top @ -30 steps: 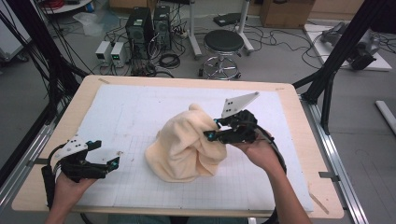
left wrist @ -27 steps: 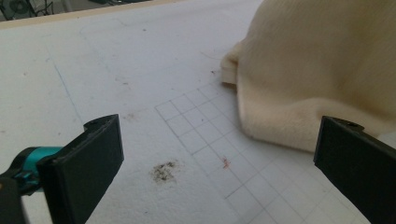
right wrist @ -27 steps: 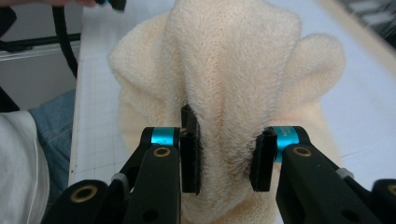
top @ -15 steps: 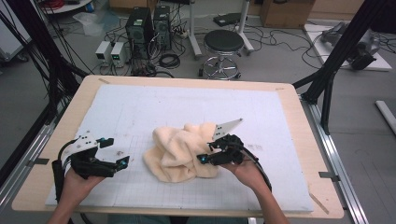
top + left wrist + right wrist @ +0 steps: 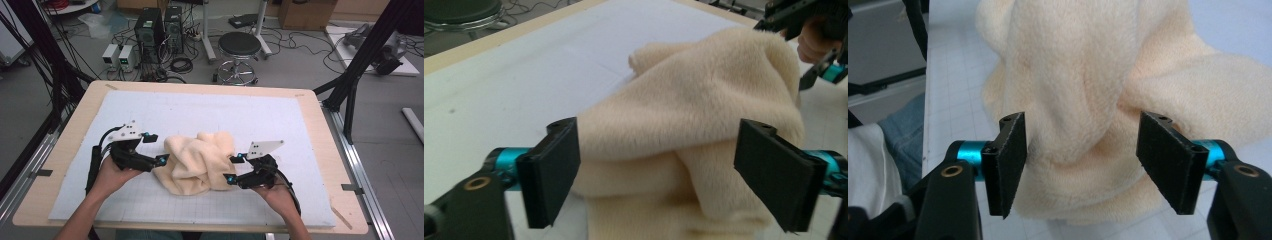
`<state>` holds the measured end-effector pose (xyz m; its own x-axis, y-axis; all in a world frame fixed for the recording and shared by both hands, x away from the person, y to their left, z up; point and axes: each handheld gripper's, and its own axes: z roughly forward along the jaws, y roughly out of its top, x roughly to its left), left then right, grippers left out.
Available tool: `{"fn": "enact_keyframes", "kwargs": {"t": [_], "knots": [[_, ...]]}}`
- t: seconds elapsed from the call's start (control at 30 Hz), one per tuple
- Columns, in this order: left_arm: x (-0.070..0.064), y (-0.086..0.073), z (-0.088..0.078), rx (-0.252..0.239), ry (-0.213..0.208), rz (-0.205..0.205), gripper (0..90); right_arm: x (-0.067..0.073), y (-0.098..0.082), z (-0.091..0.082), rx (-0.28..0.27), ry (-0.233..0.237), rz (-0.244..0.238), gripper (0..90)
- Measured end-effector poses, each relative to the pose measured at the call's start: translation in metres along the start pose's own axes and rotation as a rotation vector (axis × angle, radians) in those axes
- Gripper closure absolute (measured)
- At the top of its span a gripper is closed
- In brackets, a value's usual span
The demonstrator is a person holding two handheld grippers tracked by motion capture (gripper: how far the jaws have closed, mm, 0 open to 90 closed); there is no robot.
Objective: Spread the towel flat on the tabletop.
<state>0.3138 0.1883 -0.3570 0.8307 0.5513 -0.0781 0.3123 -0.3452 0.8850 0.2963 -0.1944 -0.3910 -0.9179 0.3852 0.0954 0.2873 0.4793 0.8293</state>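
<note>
Towel [image 5: 197, 162], cream and crumpled in a heap, lies mid-desk [image 5: 310, 120] on the white mat, its folds hiding its edges and underside. Left gripper [image 5: 155, 148] has just been closing, right gripper [image 5: 233, 169] opening; both stand spread around towel folds, and pad contact is hard to judge

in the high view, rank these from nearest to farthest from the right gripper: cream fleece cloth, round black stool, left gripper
1. cream fleece cloth, right at the right gripper, on its left.
2. left gripper, across the cloth, at the table's left.
3. round black stool, on the floor beyond the table's far edge.
</note>
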Motion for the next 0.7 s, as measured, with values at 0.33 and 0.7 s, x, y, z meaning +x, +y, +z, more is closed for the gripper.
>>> {"fn": "enact_keyframes", "kwargs": {"t": [0.33, 0.7], "knots": [[0.009, 0.023, 0.047, 0.037, -0.115, -0.015, 28.5, 0.005, -0.009, 0.003, 0.031, -0.007, -0.021, 35.1], [0.014, 0.007, 0.089, 0.276, -0.238, -0.009, 44.5, -0.006, -0.019, 0.019, 0.108, -0.04, 0.027, 47.4]]}}
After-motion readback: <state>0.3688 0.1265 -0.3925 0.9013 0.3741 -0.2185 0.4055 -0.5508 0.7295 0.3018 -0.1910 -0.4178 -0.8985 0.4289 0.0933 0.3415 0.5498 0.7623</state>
